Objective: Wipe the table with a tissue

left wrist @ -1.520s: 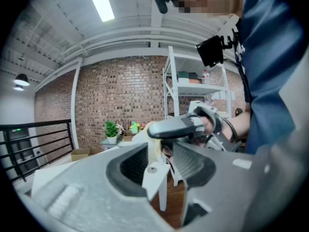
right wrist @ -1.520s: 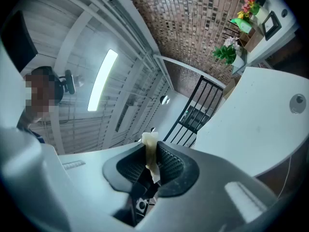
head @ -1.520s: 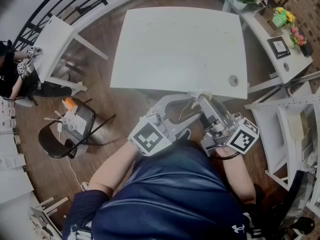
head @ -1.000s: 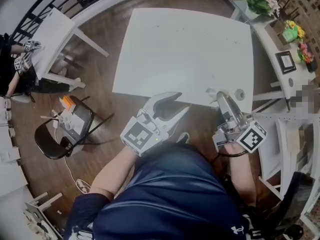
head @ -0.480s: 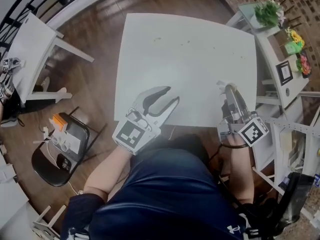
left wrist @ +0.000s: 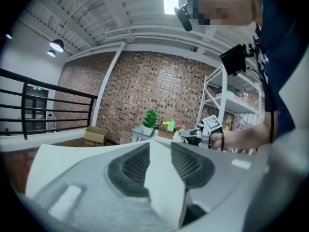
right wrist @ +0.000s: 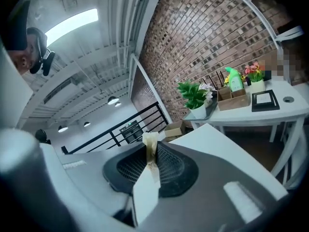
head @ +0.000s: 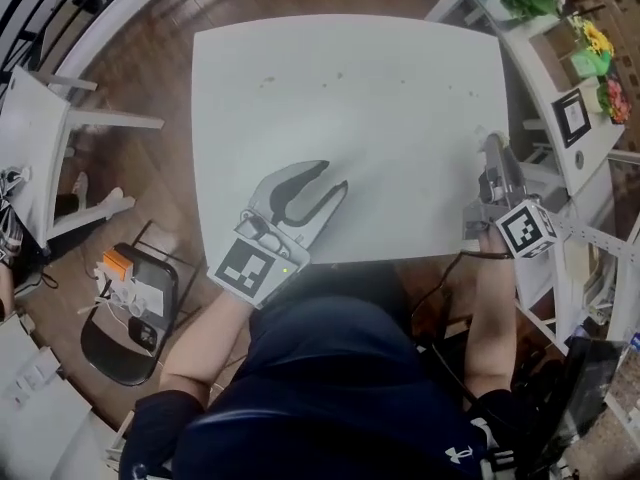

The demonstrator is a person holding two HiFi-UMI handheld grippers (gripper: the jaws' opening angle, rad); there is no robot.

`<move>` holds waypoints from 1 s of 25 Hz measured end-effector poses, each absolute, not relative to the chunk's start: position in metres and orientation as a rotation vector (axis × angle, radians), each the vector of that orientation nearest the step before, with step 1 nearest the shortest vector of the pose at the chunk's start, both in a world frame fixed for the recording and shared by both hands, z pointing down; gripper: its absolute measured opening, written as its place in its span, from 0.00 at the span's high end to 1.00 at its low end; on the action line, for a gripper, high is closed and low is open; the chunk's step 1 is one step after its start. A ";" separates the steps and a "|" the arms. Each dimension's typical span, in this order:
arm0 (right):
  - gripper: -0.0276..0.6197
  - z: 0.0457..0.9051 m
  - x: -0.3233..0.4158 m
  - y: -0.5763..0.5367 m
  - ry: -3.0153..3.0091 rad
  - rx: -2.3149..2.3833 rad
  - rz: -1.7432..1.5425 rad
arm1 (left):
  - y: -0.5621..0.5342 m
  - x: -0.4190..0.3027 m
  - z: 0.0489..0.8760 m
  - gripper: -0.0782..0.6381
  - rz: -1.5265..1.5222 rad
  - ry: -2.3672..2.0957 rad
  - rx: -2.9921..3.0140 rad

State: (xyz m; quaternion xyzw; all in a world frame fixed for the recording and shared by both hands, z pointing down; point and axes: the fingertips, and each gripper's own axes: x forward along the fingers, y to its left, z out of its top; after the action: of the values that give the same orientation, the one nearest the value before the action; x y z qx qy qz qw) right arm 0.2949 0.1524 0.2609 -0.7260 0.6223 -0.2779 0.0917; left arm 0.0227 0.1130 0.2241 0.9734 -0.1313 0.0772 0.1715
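The white table (head: 350,98) fills the middle of the head view, with a few small specks (head: 340,74) toward its far side. My left gripper (head: 335,175) is open and holds nothing; it hovers over the table's near left part. My right gripper (head: 490,143) is at the table's right edge, shut on a crumpled tissue (head: 481,133). In the right gripper view the tissue (right wrist: 151,151) sticks up as a pale strip pinched between the shut jaws of that gripper (right wrist: 150,143). In the left gripper view the left gripper (left wrist: 159,144) shows the table (left wrist: 63,156) through its gap.
A small white table (head: 40,108) and a black chair (head: 125,318) with odds and ends stand to the left on the wooden floor. A white side table (head: 570,68) with plants and a picture frame runs along the right, with white shelving (head: 600,258) nearer me.
Both grippers have come forward from below the table's near edge to above it. The right one moved out to the right edge with the tissue; the left stayed open.
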 end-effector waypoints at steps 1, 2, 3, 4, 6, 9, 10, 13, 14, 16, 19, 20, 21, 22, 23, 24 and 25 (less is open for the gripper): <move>0.88 0.270 0.310 0.151 1.845 -2.170 -0.839 | 0.112 0.031 0.228 0.70 0.232 -0.382 2.754; 0.88 0.279 0.323 0.150 1.841 -2.167 -0.855 | 0.112 0.040 0.232 0.70 0.243 -0.389 2.740; 0.88 0.286 0.336 0.150 1.839 -2.164 -0.872 | 0.114 0.049 0.235 0.70 0.255 -0.393 2.722; 0.88 0.293 0.350 0.148 1.839 -2.174 -0.887 | 0.115 0.059 0.239 0.71 0.266 -0.394 2.703; 0.88 0.307 0.376 0.142 1.849 -2.198 -0.912 | 0.114 0.080 0.247 0.71 0.283 -0.394 2.677; 0.88 0.333 0.404 0.130 1.891 -2.196 -0.960 | 0.114 0.100 0.274 0.71 0.353 -0.413 2.632; 0.88 0.343 0.411 0.126 1.901 -2.193 -0.979 | 0.114 0.104 0.282 0.71 0.369 -0.427 2.616; 0.88 0.368 0.425 0.113 1.929 -2.180 -1.025 | 0.108 0.114 0.297 0.71 0.372 -0.469 2.594; 0.88 0.376 0.428 0.109 1.942 -2.177 -1.042 | 0.105 0.117 0.300 0.71 0.368 -0.484 2.592; 0.88 0.389 0.431 0.104 1.971 -2.175 -1.079 | 0.101 0.121 0.304 0.71 0.360 -0.513 2.583; 0.88 0.405 0.433 0.096 2.009 -2.178 -1.128 | 0.098 0.120 0.313 0.71 0.360 -0.536 2.554; 0.89 0.410 0.434 0.094 2.018 -2.187 -1.140 | 0.097 0.119 0.315 0.72 0.361 -0.540 2.547; 0.89 0.415 0.434 0.092 2.025 -2.205 -1.151 | 0.096 0.118 0.317 0.72 0.362 -0.544 2.541; 0.89 0.419 0.436 0.091 2.034 -2.228 -1.159 | 0.095 0.116 0.319 0.72 0.360 -0.546 2.538; 0.89 0.424 0.437 0.089 2.048 -2.252 -1.166 | 0.093 0.115 0.320 0.72 0.359 -0.548 2.534; 0.89 0.428 0.437 0.087 2.067 -2.277 -1.171 | 0.092 0.113 0.322 0.72 0.359 -0.550 2.530; 0.89 0.433 0.438 0.086 2.083 -2.308 -1.176 | 0.091 0.110 0.324 0.72 0.362 -0.552 2.525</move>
State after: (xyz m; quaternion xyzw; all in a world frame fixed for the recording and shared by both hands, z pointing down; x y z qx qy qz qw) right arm 0.4378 0.0858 0.4325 -0.6914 0.6242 -0.3522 -0.0909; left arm 0.1100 0.0914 0.3240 0.9335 -0.2042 0.1337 0.2628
